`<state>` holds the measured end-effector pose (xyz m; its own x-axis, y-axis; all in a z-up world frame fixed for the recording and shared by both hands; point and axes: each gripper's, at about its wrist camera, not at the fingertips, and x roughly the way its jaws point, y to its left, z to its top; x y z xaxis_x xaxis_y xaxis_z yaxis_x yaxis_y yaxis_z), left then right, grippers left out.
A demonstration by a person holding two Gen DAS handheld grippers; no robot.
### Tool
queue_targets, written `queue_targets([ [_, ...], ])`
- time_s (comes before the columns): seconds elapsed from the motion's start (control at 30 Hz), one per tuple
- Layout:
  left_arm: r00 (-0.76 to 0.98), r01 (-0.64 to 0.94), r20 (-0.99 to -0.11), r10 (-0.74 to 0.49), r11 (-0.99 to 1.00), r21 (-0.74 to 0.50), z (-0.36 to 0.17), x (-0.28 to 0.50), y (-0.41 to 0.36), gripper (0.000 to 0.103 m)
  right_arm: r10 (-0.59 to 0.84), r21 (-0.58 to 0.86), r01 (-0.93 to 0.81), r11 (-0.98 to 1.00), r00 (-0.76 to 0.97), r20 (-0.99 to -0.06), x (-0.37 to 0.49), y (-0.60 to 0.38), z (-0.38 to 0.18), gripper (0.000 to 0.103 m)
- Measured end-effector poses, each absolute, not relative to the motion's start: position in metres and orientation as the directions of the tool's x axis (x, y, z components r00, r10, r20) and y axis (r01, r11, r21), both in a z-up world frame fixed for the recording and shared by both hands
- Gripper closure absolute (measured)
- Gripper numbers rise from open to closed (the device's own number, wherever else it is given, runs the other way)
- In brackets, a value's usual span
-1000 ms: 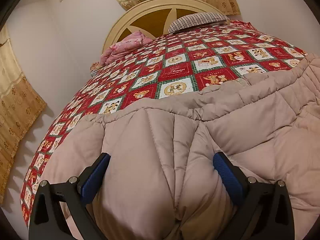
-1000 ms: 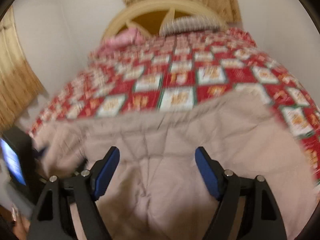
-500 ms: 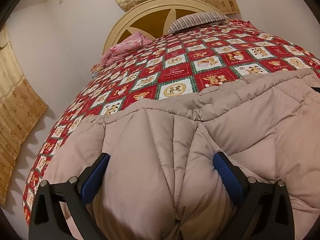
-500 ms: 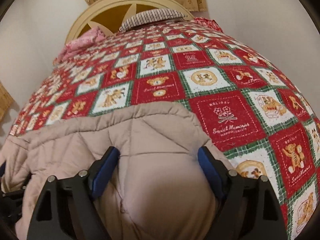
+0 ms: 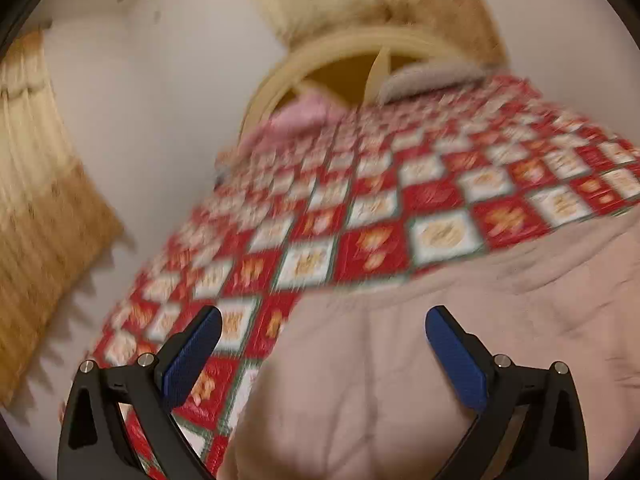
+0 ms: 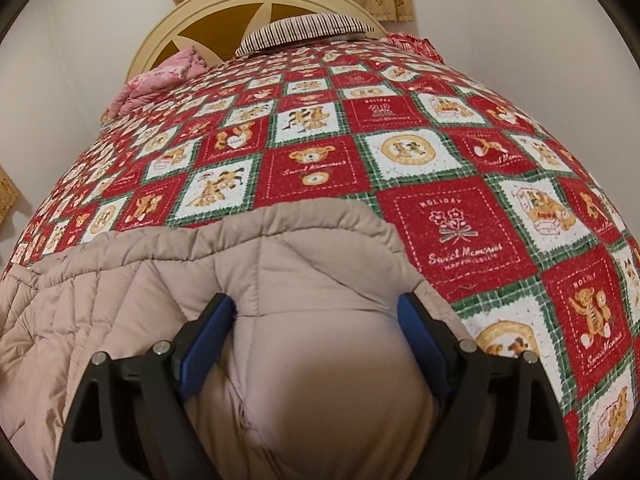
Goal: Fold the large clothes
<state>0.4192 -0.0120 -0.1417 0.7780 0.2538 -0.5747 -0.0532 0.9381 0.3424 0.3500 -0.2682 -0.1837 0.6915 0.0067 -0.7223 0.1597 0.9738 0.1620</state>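
A large beige quilted padded garment (image 6: 160, 280) lies on the bed, and it also shows in the blurred left wrist view (image 5: 440, 320). My right gripper (image 6: 316, 320) has wide jaws set around a bulging fold at the garment's right corner, with the fingers (image 6: 208, 332) against the cloth. My left gripper (image 5: 322, 336) is open above the garment's left edge, with its left finger over the bedspread and nothing between the pads.
The bed carries a red, white and green teddy-bear patchwork bedspread (image 6: 460, 220). A cream round headboard (image 6: 168, 24), a striped pillow (image 6: 304, 28) and a pink bundle (image 6: 160, 76) are at the far end. Curtains (image 5: 36, 208) hang at the left.
My left gripper has lifted off the garment and swung left, now blurred with motion. My right gripper has pushed lower into the garment's right corner, with more cloth bulging between its fingers.
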Motion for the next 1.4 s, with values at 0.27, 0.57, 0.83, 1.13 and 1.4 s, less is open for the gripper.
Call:
queue_targets([
  [0.27,0.727,-0.098,-0.649,0.225,0.969,0.226,-0.179,0.433,0.008,0.001,-0.005,0.147,0.163,0.976,0.687,-0.726,0.351,-0.268,-0.183,0.016],
  [0.57,0.722,-0.103,-0.652,0.231,0.968,0.23,-0.184,0.432,0.007,0.001,0.022,0.231,0.145,0.962,0.803,-0.596,0.31,-0.232,-0.118,0.017],
  [0.83,0.725,-0.103,-0.649,0.231,0.968,0.229,-0.183,0.432,0.006,0.001,0.225,0.135,-0.181,0.974,0.748,-0.624,0.297,-0.13,-0.145,0.012],
  [1.13,0.713,-0.092,-0.673,0.199,0.977,0.191,-0.182,0.433,0.011,0.001,0.225,0.149,-0.168,0.974,0.727,-0.649,0.305,-0.128,-0.17,0.009],
  [1.4,0.698,-0.054,-0.716,-0.001,0.997,-0.054,-0.145,0.367,0.069,0.001,0.209,0.137,-0.159,0.978,0.713,-0.669,0.305,-0.124,-0.176,0.008],
])
